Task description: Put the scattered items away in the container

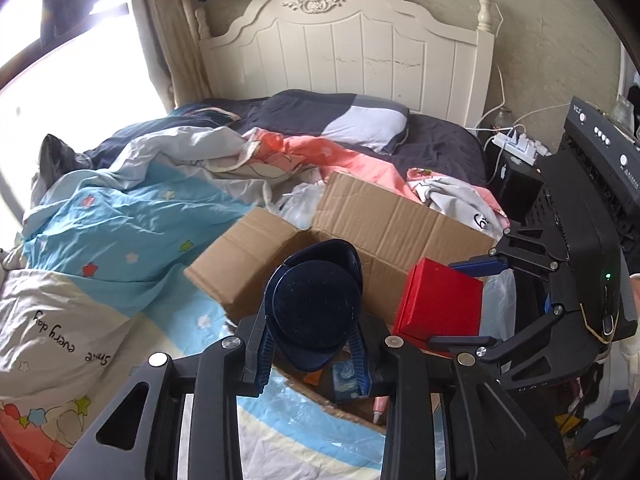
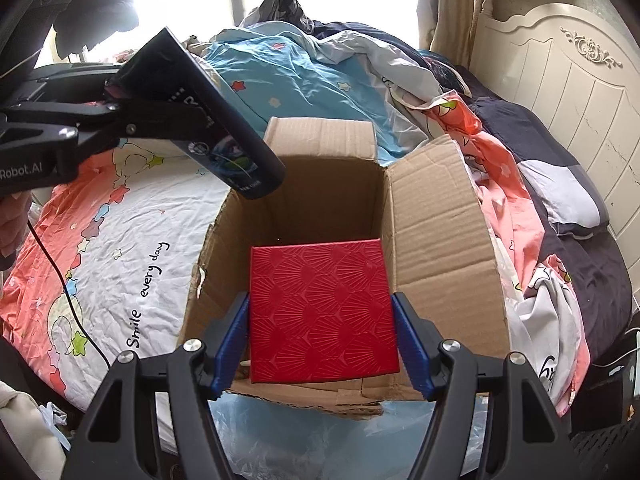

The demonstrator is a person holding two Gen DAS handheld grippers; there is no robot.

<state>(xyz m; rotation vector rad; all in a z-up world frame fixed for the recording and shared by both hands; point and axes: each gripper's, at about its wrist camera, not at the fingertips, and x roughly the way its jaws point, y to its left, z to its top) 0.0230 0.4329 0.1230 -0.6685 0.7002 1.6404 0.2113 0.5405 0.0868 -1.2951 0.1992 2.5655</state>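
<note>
An open cardboard box (image 2: 436, 232) stands on the bed, its flaps up (image 1: 384, 216). My right gripper (image 2: 320, 304) is shut on a red embossed box (image 2: 320, 276), holding it over the near part of the opening. The left wrist view shows that red box (image 1: 440, 300) and the right gripper (image 1: 444, 304) at the right. My left gripper (image 1: 314, 320) is shut on a dark navy cylindrical bottle (image 1: 316, 304), seen end-on. In the right wrist view the bottle (image 2: 208, 120) tilts down towards the carton's left rim, gripped by the left gripper (image 2: 120, 108).
A rumpled blue, pink and white quilt (image 1: 120, 240) covers the bed around the carton. A white headboard (image 1: 352, 48) and pillow (image 1: 360, 120) lie beyond. A black device (image 1: 600, 148) and a power strip (image 1: 520, 144) sit at the right. Small items (image 1: 340, 376) lie inside the carton.
</note>
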